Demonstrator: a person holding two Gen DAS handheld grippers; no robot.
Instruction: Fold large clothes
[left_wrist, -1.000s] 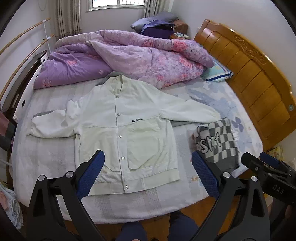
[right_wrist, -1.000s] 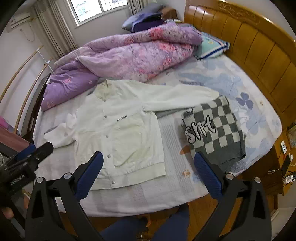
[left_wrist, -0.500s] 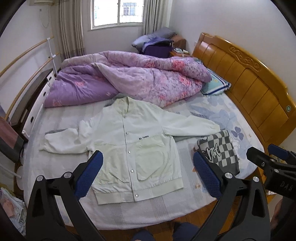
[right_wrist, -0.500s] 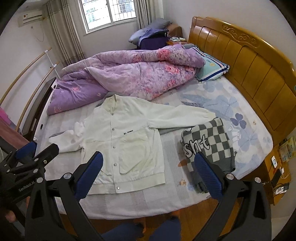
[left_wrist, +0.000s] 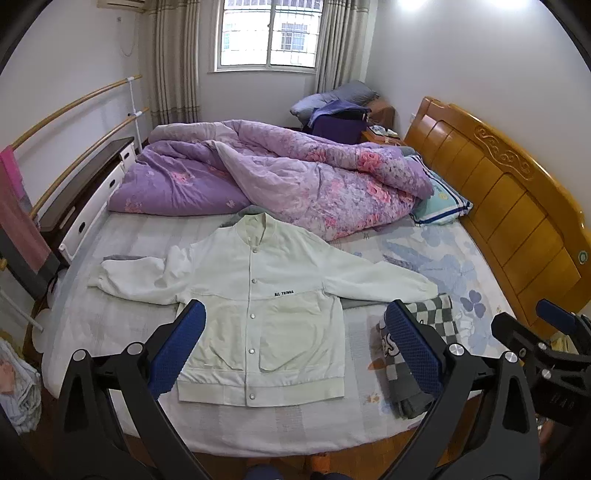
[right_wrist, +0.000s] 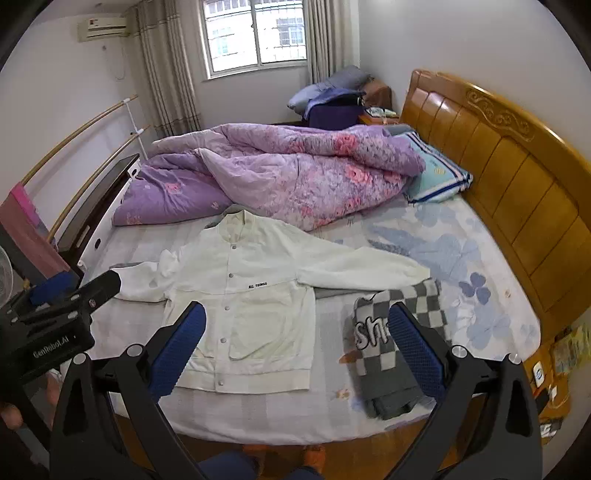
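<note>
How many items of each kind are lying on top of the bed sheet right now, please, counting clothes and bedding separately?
Garments: 2 (pale cream snap-button jacket, spread flat; folded grey-and-white checkered sweater)
Quilts: 1 (rumpled purple floral quilt)
Pillows: 1 (teal striped pillow)
Total: 4

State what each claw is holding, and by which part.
Nothing. The left claw and right claw are both open, above the white jacket on the bed.

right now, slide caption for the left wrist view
Open left gripper above a white jacket spread flat on the bed.
</note>
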